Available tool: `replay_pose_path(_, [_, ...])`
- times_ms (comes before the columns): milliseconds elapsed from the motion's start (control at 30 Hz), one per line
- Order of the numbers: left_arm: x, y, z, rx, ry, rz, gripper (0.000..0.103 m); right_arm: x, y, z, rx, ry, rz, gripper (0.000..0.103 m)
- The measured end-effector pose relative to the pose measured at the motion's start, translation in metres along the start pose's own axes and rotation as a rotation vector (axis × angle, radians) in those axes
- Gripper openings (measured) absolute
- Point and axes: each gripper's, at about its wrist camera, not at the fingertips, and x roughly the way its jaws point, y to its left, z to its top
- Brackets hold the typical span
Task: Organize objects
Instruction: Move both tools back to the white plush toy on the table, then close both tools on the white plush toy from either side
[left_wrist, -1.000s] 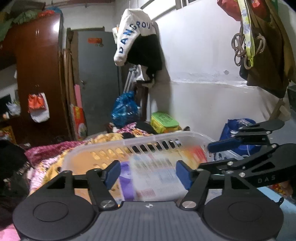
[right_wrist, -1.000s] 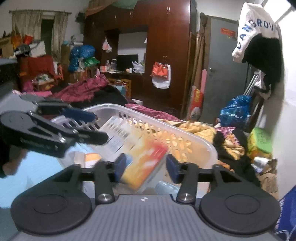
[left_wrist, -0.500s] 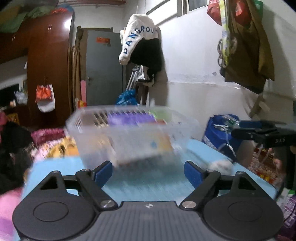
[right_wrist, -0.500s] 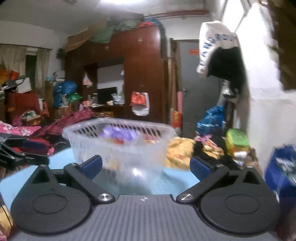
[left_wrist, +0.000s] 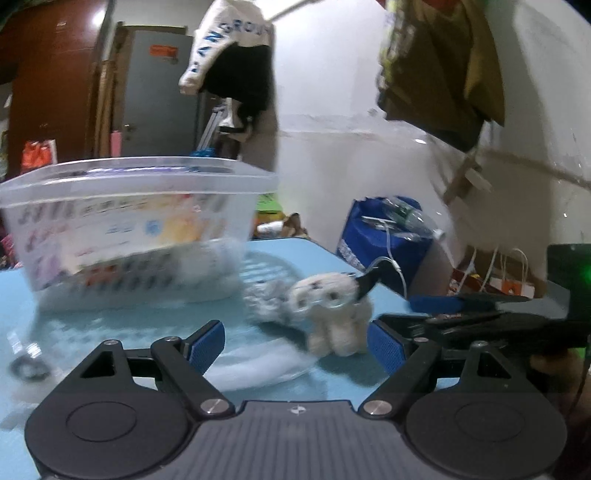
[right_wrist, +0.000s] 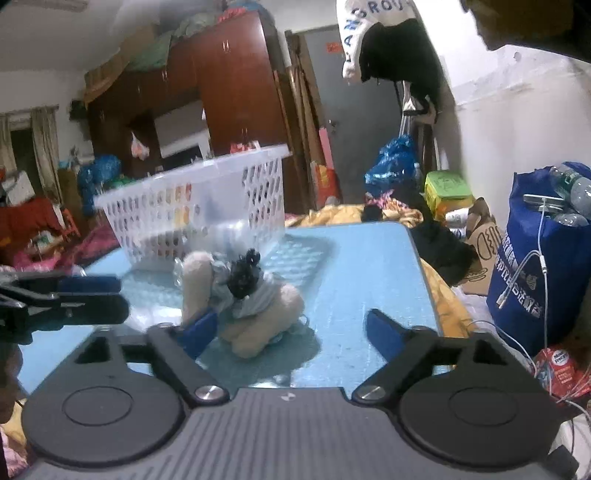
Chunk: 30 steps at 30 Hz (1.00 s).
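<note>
We note the white perforated basket (left_wrist: 125, 229) standing on the blue table (left_wrist: 29, 291) at far left, already holding boxes and packets. Left gripper (left_wrist: 295, 341) hovers low over the table, fingers spread wide, nothing held. Just right of its centre sits the plush toy (left_wrist: 328, 314), cream with a striped garment, upright on the table, near the basket but outside it. Right gripper (right_wrist: 290, 332) is also wide open and empty; its left pad is close beside the toy, contact uncertain. We judge the step in hand is picking up the toy. Next move calls for centring one gripper around the soft body, closing gently, lifting over the basket rim
</note>
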Motion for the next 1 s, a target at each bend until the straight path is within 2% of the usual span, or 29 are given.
replay_pose_path(167, [0.02, -0.013, 0.008, 0.014, 0.014, -0.002, 0.083, 0.002, 0.007, -0.01, -0.024, 0.037, 0.023, 0.066])
replay_pose_path(300, [0.03, -0.013, 0.007, 0.001, 0.029, -0.008, 0.079, 0.002, 0.008, -0.01, -0.03, 0.038, 0.025, 0.066])
replay_pose_path(500, [0.034, -0.013, 0.004, 0.004, 0.024, 0.009, 0.07, 0.01, 0.011, -0.009, -0.022, 0.086, 0.024, 0.054])
replay_pose_path(567, [0.035, -0.013, 0.004, 0.001, 0.024, 0.0, 0.055, 0.009, 0.012, -0.009, -0.027, 0.086, 0.025, 0.053])
replay_pose_path(667, [0.038, -0.014, 0.003, 0.006, 0.029, -0.002, 0.042, 0.009, 0.014, -0.011, -0.046, 0.086, 0.035, 0.036])
replay_pose_path(867, [0.033, -0.013, 0.0, 0.022, 0.011, -0.008, 0.036, 0.006, 0.015, -0.013, -0.056, 0.059, 0.051, 0.02])
replay_pose_path(1000, [0.028, -0.009, -0.001, 0.022, 0.002, -0.021, 0.035, 0.004, 0.014, -0.016, -0.055, 0.041, 0.059, 0.018])
